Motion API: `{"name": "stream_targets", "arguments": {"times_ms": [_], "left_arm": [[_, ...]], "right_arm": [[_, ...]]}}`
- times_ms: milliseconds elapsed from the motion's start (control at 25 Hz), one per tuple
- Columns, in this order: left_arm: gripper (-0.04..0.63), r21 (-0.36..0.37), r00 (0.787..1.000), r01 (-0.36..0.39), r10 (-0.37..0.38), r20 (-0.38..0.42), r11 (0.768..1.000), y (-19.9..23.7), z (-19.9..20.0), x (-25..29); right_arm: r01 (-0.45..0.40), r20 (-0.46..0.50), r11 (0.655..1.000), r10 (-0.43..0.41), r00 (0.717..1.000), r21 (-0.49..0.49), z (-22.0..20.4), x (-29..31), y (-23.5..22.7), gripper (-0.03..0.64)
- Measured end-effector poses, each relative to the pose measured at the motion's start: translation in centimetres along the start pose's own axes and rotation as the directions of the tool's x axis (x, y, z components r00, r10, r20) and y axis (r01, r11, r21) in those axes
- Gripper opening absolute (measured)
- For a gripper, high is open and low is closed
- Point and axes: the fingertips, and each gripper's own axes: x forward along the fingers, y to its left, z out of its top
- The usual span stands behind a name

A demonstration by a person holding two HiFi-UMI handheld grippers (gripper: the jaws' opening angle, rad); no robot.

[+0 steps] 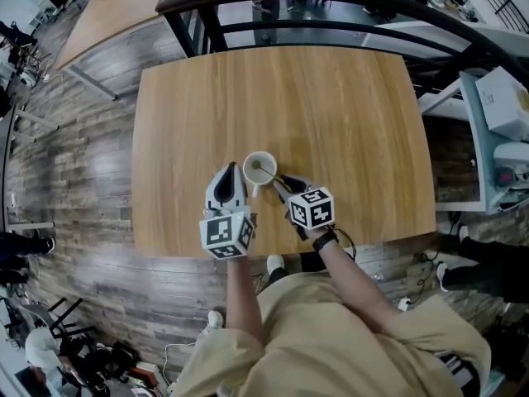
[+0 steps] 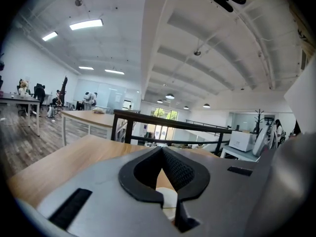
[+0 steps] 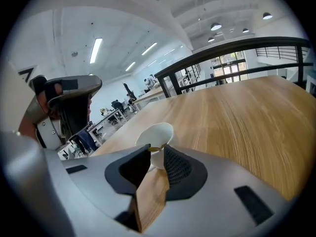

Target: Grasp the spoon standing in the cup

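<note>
White paper-looking cup (image 1: 249,165) sits on wood-grain table (image 1: 331,114), near the front edge, between both grippers. Spoon (image 1: 266,172) stands in it: thin, shiny, gold-toned handle, bowl end down inside the cup. Long axis tilted, the handle leaning over the rim toward the person's right and near side, into the right gripper (image 1: 280,181). In the right gripper view the right gripper (image 3: 154,149) has its textured black pads nipped in on the handle tip, with only a narrow gap. Left gripper (image 1: 229,176) is just beside the cup, its tips pressed together with nothing between them.
</note>
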Motion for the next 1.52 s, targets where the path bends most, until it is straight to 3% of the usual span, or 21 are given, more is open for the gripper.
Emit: {"name": "stream_targets", "arguments": {"times_ms": [320,1080,1520], "left_arm": [[0.012,-0.008,1.0,-0.011,0.011,-0.002,1.0,0.6,-0.1,0.1],[0.012,0.02,0.997,0.023,-0.024,0.068,1.0,-0.8,2.8,-2.8],[0.012,0.085,0.988,0.064,-0.075,0.135,0.994,-3.2,5.8,-6.5]], "right_arm": [[0.045,0.023,0.998,-0.044,0.999,-0.032,1.0,0.2,-0.6,0.018],[0.14,0.157,0.981,-0.118,0.981,-0.132,4.7,-4.5,1.7,0.017],[0.224,0.275,0.958,-0.169,0.947,-0.181,6.8,-9.8,3.7,0.017]]}}
